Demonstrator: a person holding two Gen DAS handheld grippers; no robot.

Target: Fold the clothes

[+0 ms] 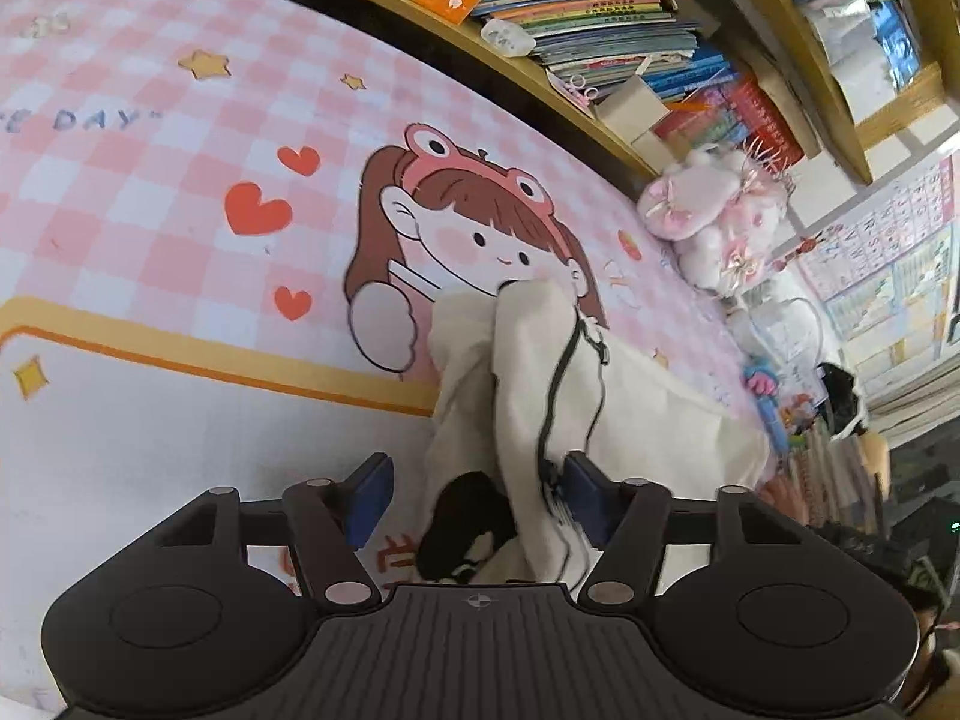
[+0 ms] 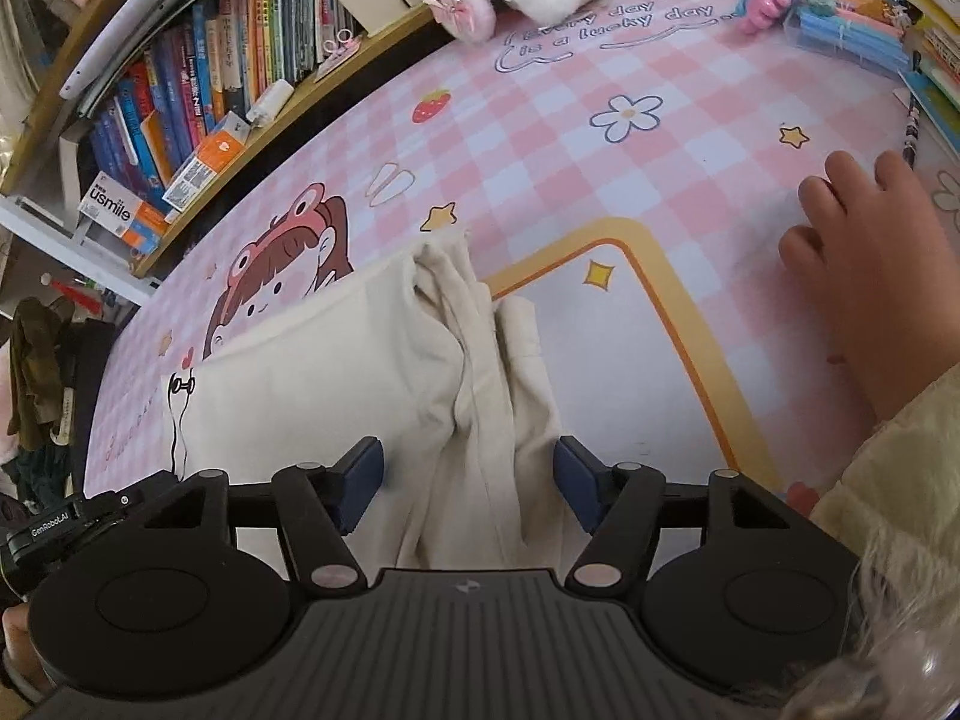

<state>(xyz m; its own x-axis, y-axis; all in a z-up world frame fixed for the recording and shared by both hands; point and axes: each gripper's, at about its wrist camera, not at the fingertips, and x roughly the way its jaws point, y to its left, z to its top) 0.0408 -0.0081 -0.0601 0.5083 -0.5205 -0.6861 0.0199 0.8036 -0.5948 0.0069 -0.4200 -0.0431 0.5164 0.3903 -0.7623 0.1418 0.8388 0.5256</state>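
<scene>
A cream garment (image 1: pixel 600 408) lies bunched on the pink checked desk mat (image 1: pixel 150 180), with a black cord (image 1: pixel 558 372) running down it and a black patch (image 1: pixel 468 522) near its lower end. My left gripper (image 1: pixel 477 474) is open over that end; the cloth rises between the jaws and brushes the right pad. In the right wrist view the same garment (image 2: pixel 360 360) stretches away as a folded ridge. My right gripper (image 2: pixel 468 456) is open astride it, and neither blue pad presses the cloth.
A person's bare hand (image 2: pixel 870 276) rests flat on the desk mat (image 2: pixel 570 150) at the right, with a pale yellow sleeve behind it. A bookshelf (image 1: pixel 570 0) lines the far edge. A pink and white plush toy (image 1: pixel 708 210) and small toys sit at the mat's end.
</scene>
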